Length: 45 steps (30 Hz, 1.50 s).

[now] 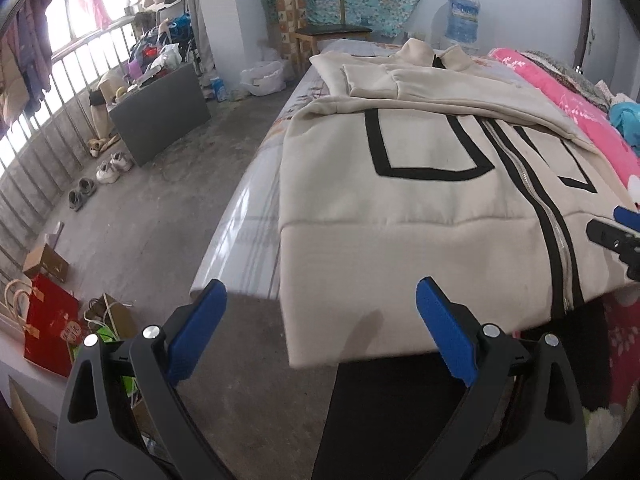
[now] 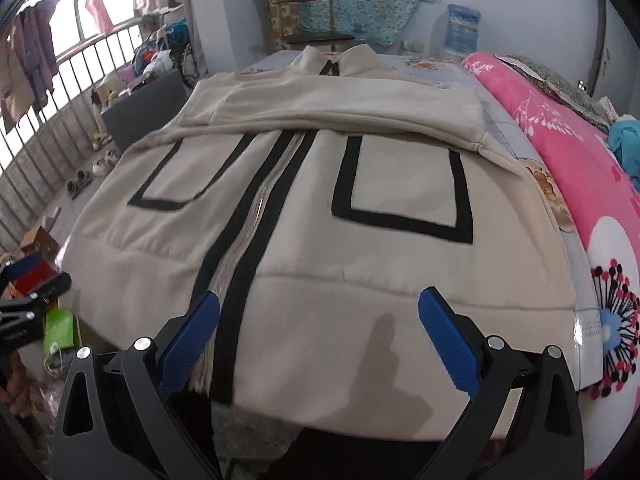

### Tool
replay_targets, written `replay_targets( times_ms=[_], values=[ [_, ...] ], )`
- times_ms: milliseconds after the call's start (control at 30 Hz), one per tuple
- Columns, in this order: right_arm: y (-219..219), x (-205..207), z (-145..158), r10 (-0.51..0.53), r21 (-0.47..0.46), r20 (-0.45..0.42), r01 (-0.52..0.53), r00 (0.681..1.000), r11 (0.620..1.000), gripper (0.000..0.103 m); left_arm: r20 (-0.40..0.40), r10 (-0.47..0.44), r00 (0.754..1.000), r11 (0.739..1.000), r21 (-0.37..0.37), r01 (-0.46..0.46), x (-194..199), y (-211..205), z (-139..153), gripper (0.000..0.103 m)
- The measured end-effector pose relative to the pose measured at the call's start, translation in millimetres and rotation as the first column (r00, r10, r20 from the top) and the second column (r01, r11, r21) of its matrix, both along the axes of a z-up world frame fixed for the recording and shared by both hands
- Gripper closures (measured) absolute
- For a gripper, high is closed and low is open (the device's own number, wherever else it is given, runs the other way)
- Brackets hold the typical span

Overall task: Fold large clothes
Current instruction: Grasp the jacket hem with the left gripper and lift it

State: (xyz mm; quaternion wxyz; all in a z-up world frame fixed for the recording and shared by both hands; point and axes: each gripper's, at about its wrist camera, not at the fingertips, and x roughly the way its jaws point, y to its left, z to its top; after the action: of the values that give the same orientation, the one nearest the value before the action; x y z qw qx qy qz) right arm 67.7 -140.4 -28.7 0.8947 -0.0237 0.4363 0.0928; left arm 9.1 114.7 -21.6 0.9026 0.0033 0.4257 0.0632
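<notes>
A cream zip-up jacket (image 1: 420, 208) with black pocket outlines lies face up on the bed, its sleeves folded across the chest and its hem hanging over the near edge. In the right wrist view the same jacket (image 2: 320, 240) fills the middle. My left gripper (image 1: 320, 320) is open just before the hem's left corner, nothing between its blue pads. My right gripper (image 2: 318, 332) is open over the hem, right of the zipper (image 2: 240, 256), also holding nothing. Each gripper shows at the edge of the other's view: the right gripper (image 1: 618, 232), the left gripper (image 2: 28, 288).
A pink floral quilt (image 2: 580, 152) lies along the bed's right side. A wooden chair (image 1: 332, 24) and a water jug (image 1: 462, 20) stand beyond the bed. Left of it the concrete floor (image 1: 160, 216) holds shoes, a dark box, bags and a red gift bag (image 1: 48, 332) by a railing.
</notes>
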Motion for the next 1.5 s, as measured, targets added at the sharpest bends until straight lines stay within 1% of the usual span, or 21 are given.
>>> replay_targets(
  times_ms=[67, 200, 233, 367, 533, 633, 700, 733, 800, 833, 867, 900, 1000, 1067, 1133, 1233, 1267, 1333, 1367, 1433, 1500],
  values=[
    [-2, -8, -3, 0.001, 0.001, -0.001, -0.001, 1.0, 1.0, 0.006, 0.011, -0.004, 1.0, 1.0, -0.027, 0.005, -11, 3, -1, 0.011],
    [-2, -20, -6, 0.02, 0.008, -0.005, -0.02, 1.0, 1.0, 0.006, 0.025, -0.013, 1.0, 0.999, -0.052, 0.014, -24, 5, -3, 0.011],
    [0, -23, -7, 0.026, -0.004, -0.005, -0.026, 1.0, 1.0, 0.006, 0.029, -0.014, 0.999, 0.998, -0.055, 0.016, -26, 5, -4, 0.013],
    [4, -30, -7, 0.046, -0.028, -0.01, -0.046, 0.999, 0.999, 0.006, 0.039, -0.022, 0.999, 0.996, -0.086, 0.026, -31, 9, -6, 0.025],
    [8, -34, -6, 0.054, -0.048, -0.011, -0.054, 0.998, 0.997, 0.006, 0.005, -0.009, 1.0, 0.98, -0.197, 0.01, -21, 24, -21, 0.033],
    [10, -35, -8, 0.052, -0.058, -0.015, -0.053, 0.999, 0.997, 0.006, -0.027, -0.006, 1.0, 0.95, -0.313, -0.003, -13, 36, -34, 0.033],
    [11, -34, -8, 0.05, -0.061, -0.02, -0.051, 0.999, 0.997, 0.006, -0.043, -0.006, 0.999, 0.921, -0.39, -0.011, -6, 43, -44, 0.034],
    [11, -34, -8, 0.048, -0.063, -0.02, -0.049, 0.999, 0.997, 0.006, -0.051, -0.004, 0.999, 0.913, -0.407, -0.017, -4, 45, -47, 0.036],
    [11, -33, -7, 0.046, -0.068, -0.018, -0.047, 0.999, 0.997, 0.006, -0.061, -0.002, 0.998, 0.888, -0.46, -0.026, 0, 48, -52, 0.041],
    [11, -32, -7, 0.044, -0.072, -0.017, -0.046, 0.999, 0.996, 0.006, -0.059, -0.005, 0.998, 0.876, -0.482, -0.024, 0, 49, -52, 0.046],
    [12, -32, -7, 0.043, -0.075, -0.017, -0.045, 0.999, 0.996, 0.006, -0.054, -0.012, 0.998, 0.869, -0.494, -0.017, -1, 49, -52, 0.052],
    [12, -32, -8, 0.042, -0.078, -0.016, -0.043, 0.999, 0.996, 0.006, -0.049, -0.019, 0.999, 0.865, -0.502, -0.008, -1, 47, -50, 0.054],
    [11, -30, -9, 0.033, -0.083, -0.024, -0.034, 0.999, 0.996, 0.006, -0.028, -0.039, 0.999, 0.858, -0.514, 0.02, -5, 44, -43, 0.06],
    [11, -29, -10, 0.029, -0.081, -0.03, -0.031, 0.999, 0.996, 0.006, -0.018, -0.05, 0.999, 0.86, -0.509, 0.034, -8, 41, -37, 0.065],
    [10, -28, -10, 0.027, -0.083, -0.032, -0.029, 0.999, 0.996, 0.006, -0.008, -0.057, 0.998, 0.867, -0.496, 0.046, -10, 39, -31, 0.069],
    [10, -28, -10, 0.023, -0.081, -0.024, -0.024, 0.999, 0.996, 0.006, -0.008, -0.062, 0.998, 0.894, -0.445, 0.052, -9, 33, -24, 0.078],
    [10, -28, -10, 0.021, -0.077, -0.021, -0.022, 1.0, 0.997, 0.006, -0.018, -0.059, 0.998, 0.91, -0.411, 0.047, -7, 29, -22, 0.081],
    [10, -28, -11, 0.017, -0.072, -0.022, -0.019, 1.0, 0.997, 0.006, -0.035, -0.055, 0.998, 0.93, -0.366, 0.039, -5, 26, -19, 0.083],
    [9, -28, -12, 0.017, -0.068, -0.024, -0.018, 1.0, 0.998, 0.006, -0.051, -0.047, 0.998, 0.943, -0.33, 0.028, -4, 24, -18, 0.083],
    [8, -28, -13, 0.017, -0.063, -0.027, -0.018, 0.999, 0.998, 0.006, -0.056, -0.045, 0.997, 0.949, -0.313, 0.025, -3, 21, -15, 0.083],
    [7, -28, -15, 0.017, -0.058, -0.031, -0.019, 0.999, 0.998, 0.006, -0.067, -0.032, 0.997, 0.948, -0.317, 0.009, -1, 23, -15, 0.083]
  ],
)
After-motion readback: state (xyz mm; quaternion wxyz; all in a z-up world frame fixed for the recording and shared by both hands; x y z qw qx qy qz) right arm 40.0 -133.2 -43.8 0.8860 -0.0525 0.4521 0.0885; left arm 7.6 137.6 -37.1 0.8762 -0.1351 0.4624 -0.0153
